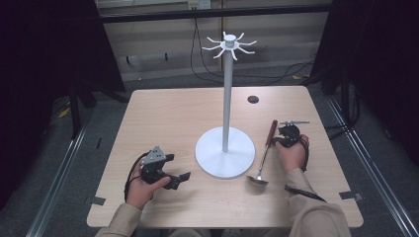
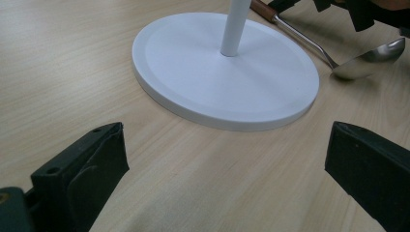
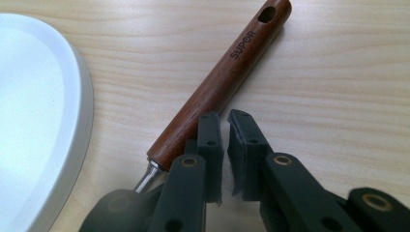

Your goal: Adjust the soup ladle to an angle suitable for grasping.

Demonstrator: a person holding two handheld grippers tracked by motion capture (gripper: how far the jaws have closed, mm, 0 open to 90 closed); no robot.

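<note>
- High view: the ladle [image 1: 262, 159] lies flat at four o'clock of the stand [image 1: 226, 148]; nothing hangs on its hooks [image 1: 229, 46], so I judge hanging is all ahead.
- Left gripper view: my left gripper [image 2: 222, 164] gapes wide, empty.
- Right gripper view: my right gripper [image 3: 225, 126] is nearly closed, holding nothing, just beside the handle marked "SUPOR".

High view: from above the near edge, looking forward and down on the whole table [image 1: 163, 113]. Left gripper view: low, close, facing the white stand base [image 2: 193, 82] — shared with the right gripper view, close above the ladle handle [image 3: 222, 82].
</note>
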